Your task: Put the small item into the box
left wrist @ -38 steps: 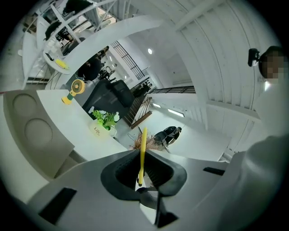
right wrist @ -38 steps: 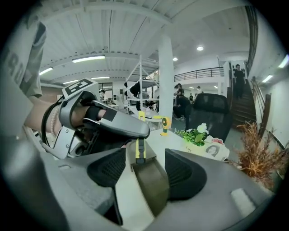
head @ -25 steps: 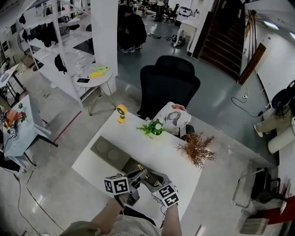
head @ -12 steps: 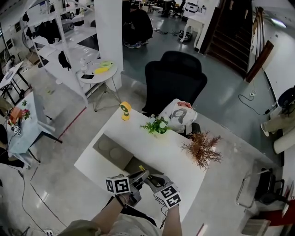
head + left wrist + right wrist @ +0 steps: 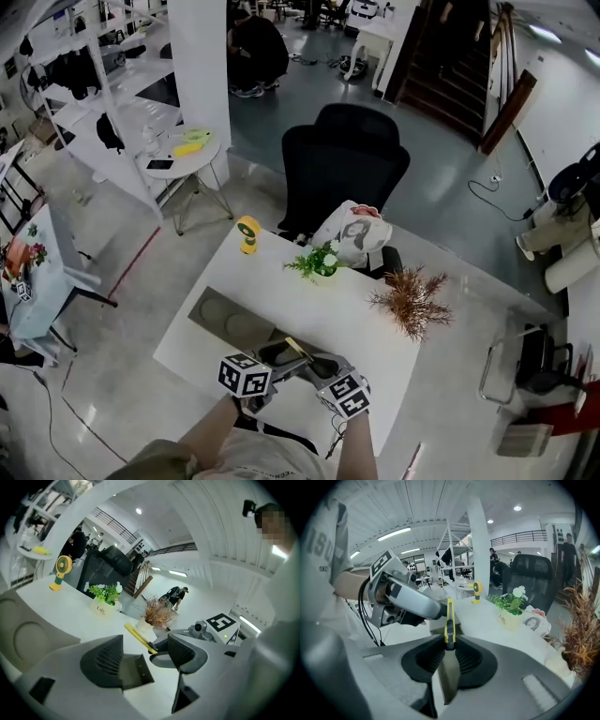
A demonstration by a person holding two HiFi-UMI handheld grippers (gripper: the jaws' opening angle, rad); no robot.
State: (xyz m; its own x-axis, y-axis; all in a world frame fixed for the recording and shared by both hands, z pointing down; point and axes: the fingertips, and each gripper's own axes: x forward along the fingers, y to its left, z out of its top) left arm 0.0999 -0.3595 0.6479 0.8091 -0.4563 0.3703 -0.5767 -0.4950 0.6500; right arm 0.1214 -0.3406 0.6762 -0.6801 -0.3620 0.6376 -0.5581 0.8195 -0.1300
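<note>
The small item is a yellow utility knife (image 5: 449, 619); my right gripper (image 5: 449, 657) is shut on its dark lower end and holds it upright, having just closed on it. In the head view the knife (image 5: 297, 350) sits between both gripper tips over the table's near edge. My left gripper (image 5: 140, 654) has just been opening; its pads (image 5: 101, 660) stand wide apart with nothing between them, and the knife (image 5: 137, 637) passes just beyond them. The flat grey-beige box (image 5: 228, 320) lies on the table to the left, just past the left gripper (image 5: 277, 362).
The white table (image 5: 375, 349) carries a green plant in a white pot (image 5: 319, 261), a dried brown plant (image 5: 411, 303) and a small yellow fan (image 5: 247, 234). A black chair (image 5: 345, 167) with a printed cushion (image 5: 356, 235) stands behind it.
Both grippers have come down a little over the table's near edge. The yellow knife stays between their tips.
</note>
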